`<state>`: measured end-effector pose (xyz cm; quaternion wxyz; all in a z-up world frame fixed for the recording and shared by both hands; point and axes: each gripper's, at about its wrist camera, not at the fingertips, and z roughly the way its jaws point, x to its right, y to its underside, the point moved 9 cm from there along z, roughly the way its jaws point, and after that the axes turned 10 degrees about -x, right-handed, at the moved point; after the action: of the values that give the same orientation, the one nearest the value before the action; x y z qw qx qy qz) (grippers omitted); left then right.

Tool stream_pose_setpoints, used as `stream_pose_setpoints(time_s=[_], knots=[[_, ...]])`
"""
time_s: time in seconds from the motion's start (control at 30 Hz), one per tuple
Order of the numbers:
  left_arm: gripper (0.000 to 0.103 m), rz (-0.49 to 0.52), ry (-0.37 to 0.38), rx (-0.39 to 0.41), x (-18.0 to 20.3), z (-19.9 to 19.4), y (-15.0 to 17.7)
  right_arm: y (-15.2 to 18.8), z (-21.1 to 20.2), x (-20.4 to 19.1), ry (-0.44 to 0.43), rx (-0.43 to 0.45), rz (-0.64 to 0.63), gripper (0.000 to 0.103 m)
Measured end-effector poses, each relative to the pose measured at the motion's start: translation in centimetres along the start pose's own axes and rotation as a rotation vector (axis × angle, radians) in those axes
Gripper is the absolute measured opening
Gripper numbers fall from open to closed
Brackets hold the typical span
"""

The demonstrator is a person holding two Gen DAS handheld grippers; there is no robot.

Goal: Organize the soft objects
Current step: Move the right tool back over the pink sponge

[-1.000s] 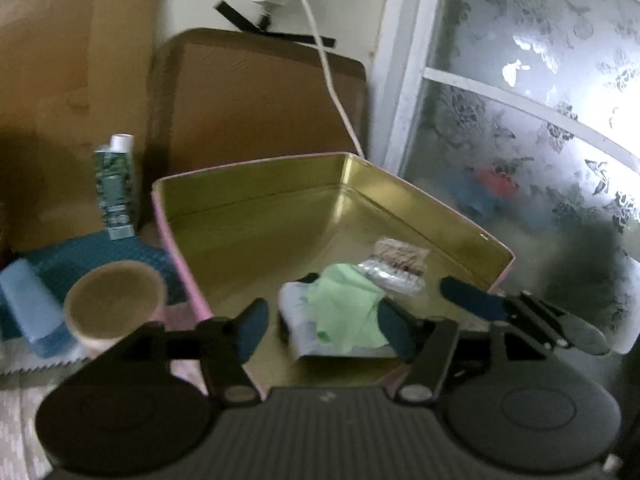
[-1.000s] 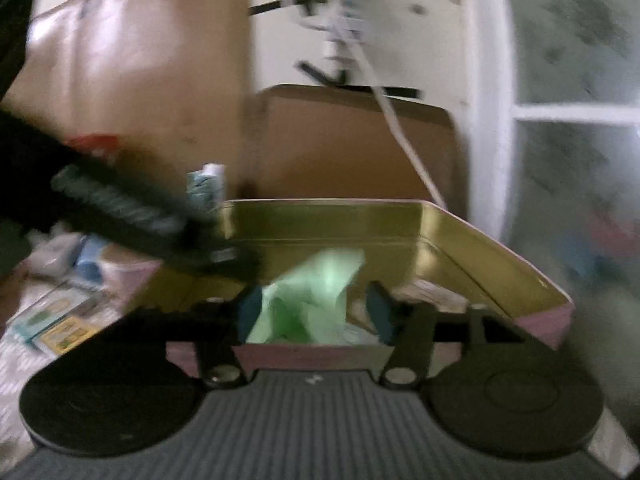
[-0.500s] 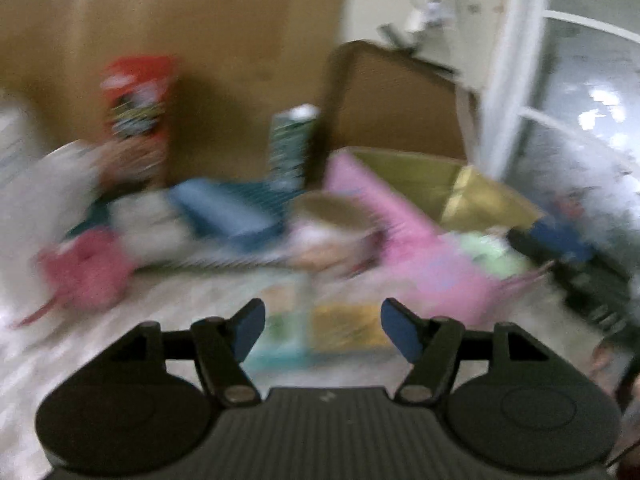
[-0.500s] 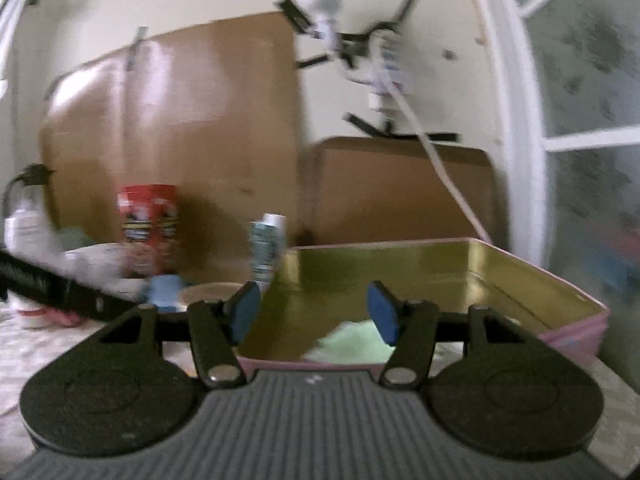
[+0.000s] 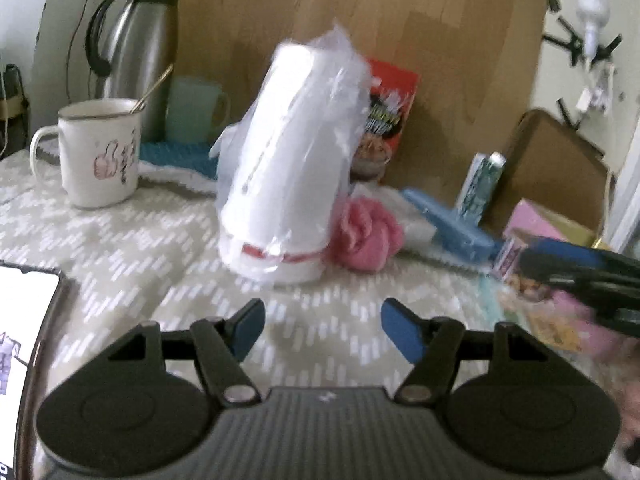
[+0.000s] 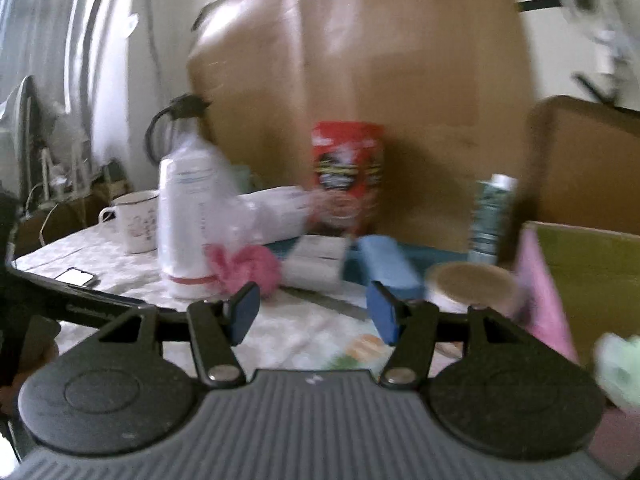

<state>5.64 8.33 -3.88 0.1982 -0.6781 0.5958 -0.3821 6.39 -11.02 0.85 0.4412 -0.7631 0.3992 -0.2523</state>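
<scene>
The left gripper (image 5: 322, 330) hangs with jaws apart and empty over bare patterned tablecloth (image 5: 132, 252), short of the plastic-wrapped white stack (image 5: 288, 160), the landmark here. The pink soft bundle (image 5: 366, 236) touches that stack's right base. The right gripper (image 6: 314, 316) is likewise parted and empty; the pink tin (image 6: 540, 292) stands far right of the stack.

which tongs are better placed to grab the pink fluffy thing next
Probably the left tongs: open and empty, they face the pink fluffy thing beside the wrapped cups. The right tongs are also open but farther away.
</scene>
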Motion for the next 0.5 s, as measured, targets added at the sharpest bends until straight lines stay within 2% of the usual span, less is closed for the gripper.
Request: stream_pose_setpoints(time_s=[0.1,0.13,0.2,0.27,0.33,0.47,0.5], knots=[[0.067,0.02,0.027,0.068,0.2,-1.1,-0.2,-0.6,3.6,-2.1,-0.005,-0.052,-0.085,0.061],[0.07,0.019,0.036,0.085,0.3,-1.3,-0.2,-0.8,4.9,-2.9,-0.003,-0.072,-0.123,0.061],[0.073,0.009,0.052,0.11,0.3,-1.4,-0.5,-0.9,6.8,-3.9,-0.013,-0.102,-0.176,0.061],[0.072,-0.02,0.048,0.123,-0.4,-1.6,-0.7,-0.9,8.4,-4.6,-0.018,-0.127,-0.222,0.061],[0.074,-0.034,0.099,0.124,-0.3,-2.0,-0.6,-1.0,9.3,-4.8,-0.016,-0.138,-0.245,0.061],[0.074,-0.031,0.114,0.134,-0.2,-2.4,-0.6,-1.2,10.8,-4.8,-0.032,-0.176,-0.24,0.06],[0.074,-0.028,0.112,0.137,-0.2,-2.4,-0.5,-1.2,11.0,-4.8,-0.043,-0.183,-0.23,0.053]])
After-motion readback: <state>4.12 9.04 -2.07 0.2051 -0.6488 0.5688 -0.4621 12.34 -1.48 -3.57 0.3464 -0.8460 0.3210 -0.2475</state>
